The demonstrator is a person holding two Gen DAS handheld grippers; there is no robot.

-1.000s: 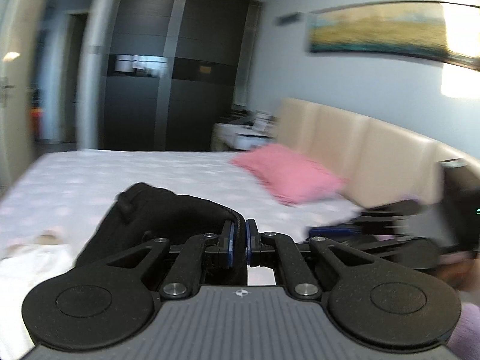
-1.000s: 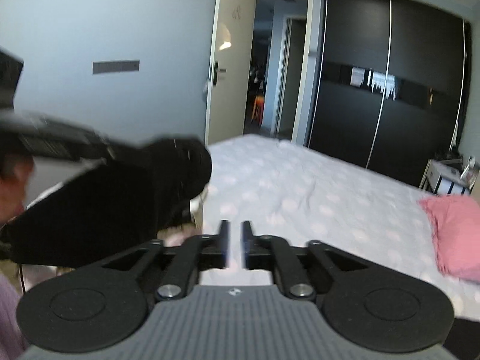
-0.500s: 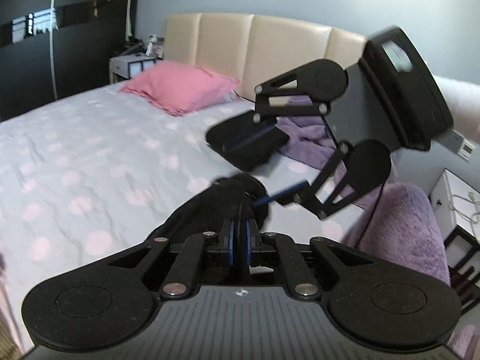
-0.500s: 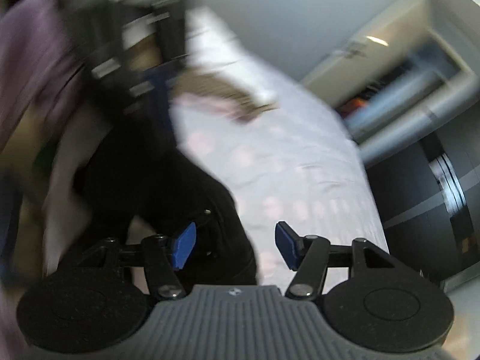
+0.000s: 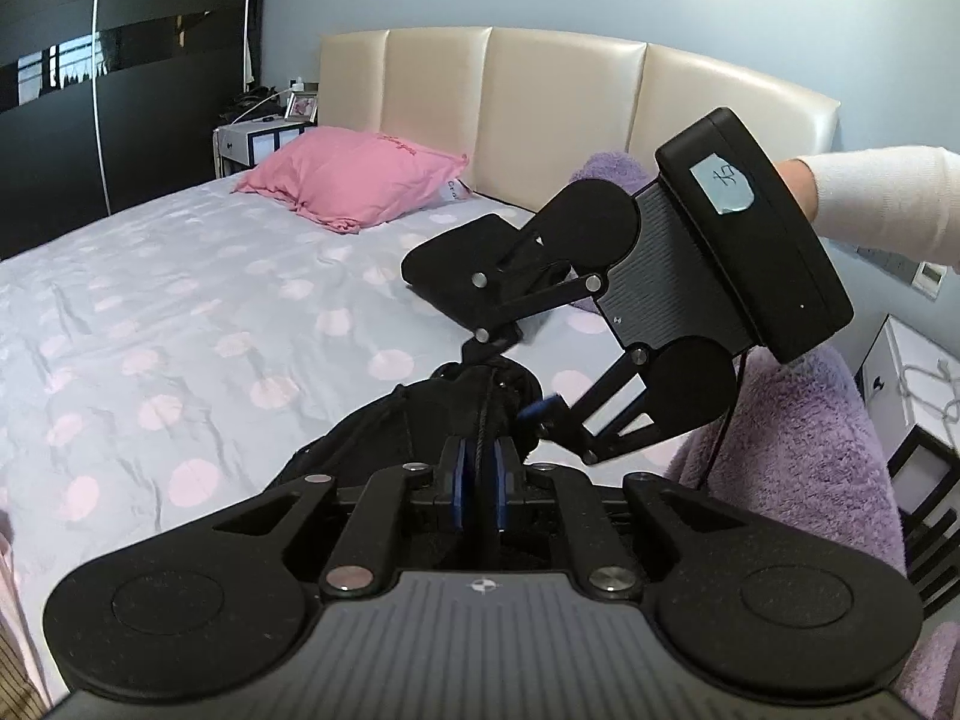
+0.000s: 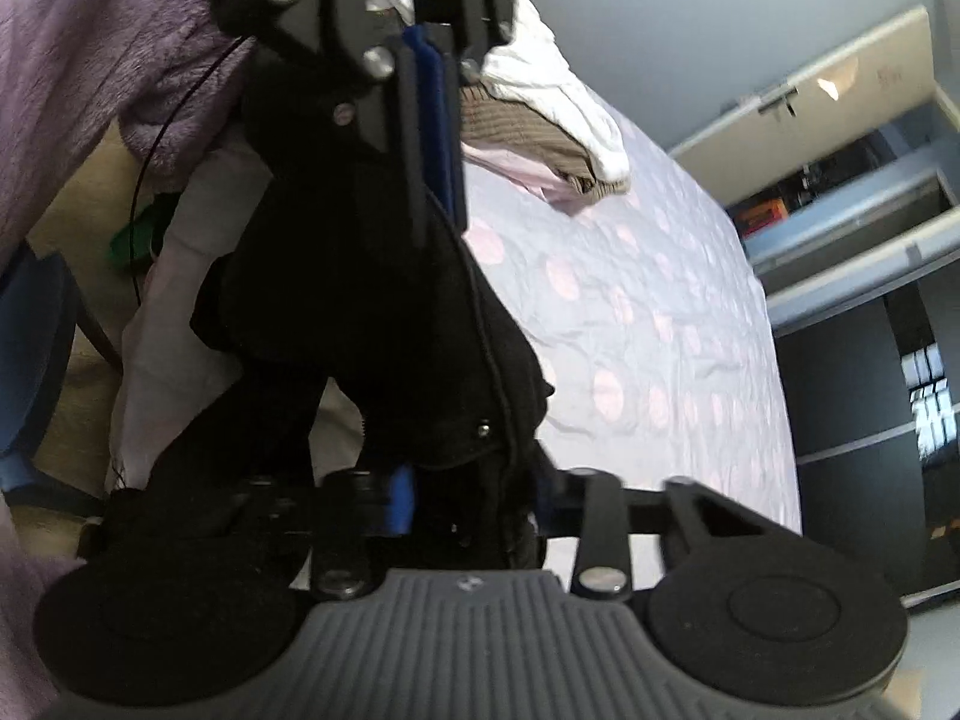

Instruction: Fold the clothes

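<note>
Left gripper [image 5: 479, 471] is pinching the black garment [image 5: 414, 420], which hangs in the air above the spotted bedsheet [image 5: 180, 324], and the right gripper [image 6: 465, 495] sits spread around a neighbouring bit of its edge (cloth between the fingers, no squeeze yet). Best play, I'd say: clamp on a single layer, then draw both grips apart until the edge runs taut.
</note>
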